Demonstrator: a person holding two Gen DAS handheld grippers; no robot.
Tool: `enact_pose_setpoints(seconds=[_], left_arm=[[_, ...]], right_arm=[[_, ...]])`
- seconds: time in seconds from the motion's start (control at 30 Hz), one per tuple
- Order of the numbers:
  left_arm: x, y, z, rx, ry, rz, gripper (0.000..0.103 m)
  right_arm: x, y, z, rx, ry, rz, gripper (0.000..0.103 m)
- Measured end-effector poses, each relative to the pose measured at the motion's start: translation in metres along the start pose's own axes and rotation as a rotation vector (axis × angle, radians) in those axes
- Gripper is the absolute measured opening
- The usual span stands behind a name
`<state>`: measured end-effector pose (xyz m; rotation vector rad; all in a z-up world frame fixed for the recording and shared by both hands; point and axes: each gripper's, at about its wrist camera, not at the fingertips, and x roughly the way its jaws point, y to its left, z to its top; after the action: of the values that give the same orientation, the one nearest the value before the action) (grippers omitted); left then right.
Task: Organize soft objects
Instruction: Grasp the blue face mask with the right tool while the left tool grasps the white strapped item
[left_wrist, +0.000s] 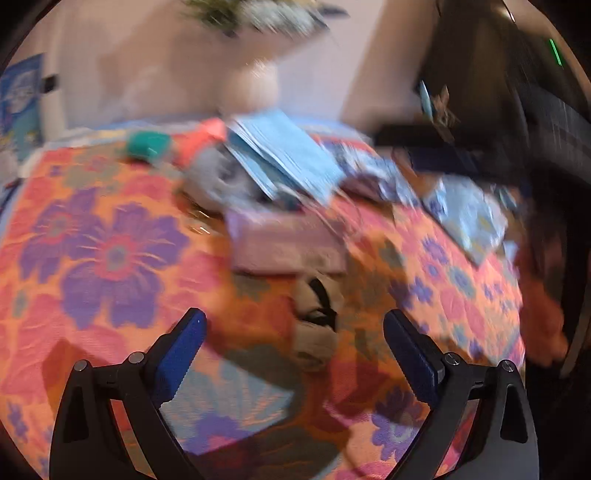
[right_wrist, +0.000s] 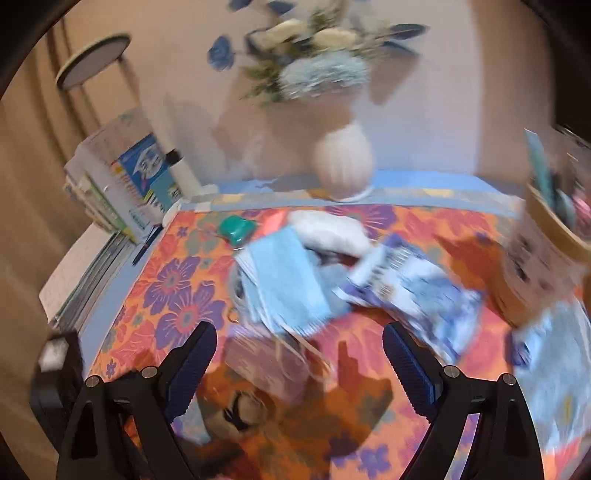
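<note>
Beige, soft rolled sock with black band (left_wrist: 317, 325) lies on the floral tablecloth just in front of the lilac box (left_wrist: 286, 243), light and squashy, best pinched mid-roll; left hand-held gripper (left_wrist: 293, 354) and right hand-held gripper (right_wrist: 299, 363) both released, empty.

**A lived-in room of a home**

A domestic room is suggested by what is seen. A table is covered with a bright flowered tablecloth (right_wrist: 177, 291) in orange, pink and purple. At its far edge a ribbed white vase (right_wrist: 345, 162) with a bouquet of pale and blue flowers (right_wrist: 321, 62) is set against a plain wall. To the left, stacked books (right_wrist: 122, 184) are piled beside a curtain (right_wrist: 26, 155), and a round-topped stand (right_wrist: 92, 59) is placed behind them. Household clutter is spread on the cloth: a stack of blue face masks (right_wrist: 288, 280), patterned packets (right_wrist: 417, 288) and a cardboard tub (right_wrist: 543, 258).
</note>
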<state>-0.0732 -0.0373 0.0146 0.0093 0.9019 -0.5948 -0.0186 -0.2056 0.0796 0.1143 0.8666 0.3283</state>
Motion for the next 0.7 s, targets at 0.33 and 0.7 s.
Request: enact_pose_setpoints(seconds=[0.33, 0.7], left_arm=[[0.013, -0.018, 0.003, 0.052, 0.054, -0.022, 0.079], [0.005, -0.030, -0.003, 0.074, 0.002, 0.041, 0.023]], right_arm=[[0.069, 0.003, 0.023, -0.005, 0.096, 0.053, 0.091], [0.077, 0.019, 0.026, -0.090, 0.047, -0.051, 0.034]])
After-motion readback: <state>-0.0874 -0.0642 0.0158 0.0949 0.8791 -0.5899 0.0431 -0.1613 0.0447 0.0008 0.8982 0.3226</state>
